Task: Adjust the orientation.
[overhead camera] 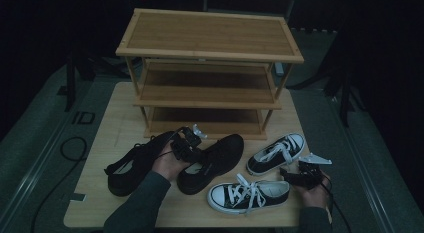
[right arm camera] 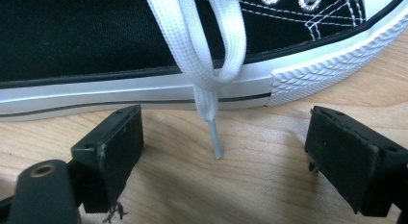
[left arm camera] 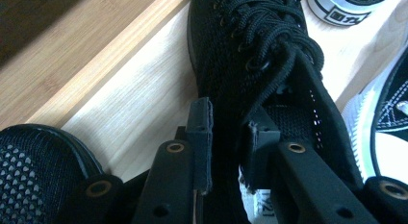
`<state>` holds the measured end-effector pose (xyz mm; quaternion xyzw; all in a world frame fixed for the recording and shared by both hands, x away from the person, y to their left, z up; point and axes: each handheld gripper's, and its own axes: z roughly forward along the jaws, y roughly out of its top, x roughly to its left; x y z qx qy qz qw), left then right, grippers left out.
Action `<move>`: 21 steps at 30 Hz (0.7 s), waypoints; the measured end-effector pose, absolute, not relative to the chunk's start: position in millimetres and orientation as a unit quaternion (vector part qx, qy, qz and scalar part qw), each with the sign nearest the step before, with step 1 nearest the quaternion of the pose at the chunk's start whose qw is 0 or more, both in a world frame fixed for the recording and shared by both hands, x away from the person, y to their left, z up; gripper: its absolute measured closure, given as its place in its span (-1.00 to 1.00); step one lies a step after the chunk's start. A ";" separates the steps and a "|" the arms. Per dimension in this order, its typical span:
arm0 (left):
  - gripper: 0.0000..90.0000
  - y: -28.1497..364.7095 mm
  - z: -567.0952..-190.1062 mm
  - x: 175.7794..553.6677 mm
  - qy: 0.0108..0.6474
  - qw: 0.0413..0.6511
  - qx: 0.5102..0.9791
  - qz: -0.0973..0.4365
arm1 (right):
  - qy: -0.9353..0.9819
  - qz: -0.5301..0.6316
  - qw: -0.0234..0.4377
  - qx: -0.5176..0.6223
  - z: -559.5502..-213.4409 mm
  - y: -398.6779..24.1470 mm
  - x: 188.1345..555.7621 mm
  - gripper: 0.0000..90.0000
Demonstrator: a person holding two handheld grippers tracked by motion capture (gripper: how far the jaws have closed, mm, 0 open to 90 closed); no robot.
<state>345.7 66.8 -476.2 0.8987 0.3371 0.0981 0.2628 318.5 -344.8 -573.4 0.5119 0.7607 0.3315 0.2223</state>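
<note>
At table centre, in front of the shoe rack (overhead camera: 210, 38), left gripper (left arm camera: 231, 125) clamps the right-hand black shoe (left arm camera: 250, 51) by its collar wall (one jaw inside). Right gripper (right arm camera: 223, 152) open beside white-laced sneaker (right arm camera: 120, 46).

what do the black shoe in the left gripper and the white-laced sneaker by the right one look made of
Black shoe: looks like matte knit or mesh fabric, going by the fine woven texture, with black cord laces. White-laced sneaker: seems black canvas with white stitching, metal-looking eyelets and a white, probably rubber, sole rim ribbed at the toe. Its flat lace looks woven and ends in a plastic-like tip.
</note>
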 end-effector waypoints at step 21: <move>0.94 100.1 -476.1 321.5 0.353 0.265 0.891 0.107 | 0.761 0.331 0.222 0.511 -573.4 -344.9 318.7 -0.70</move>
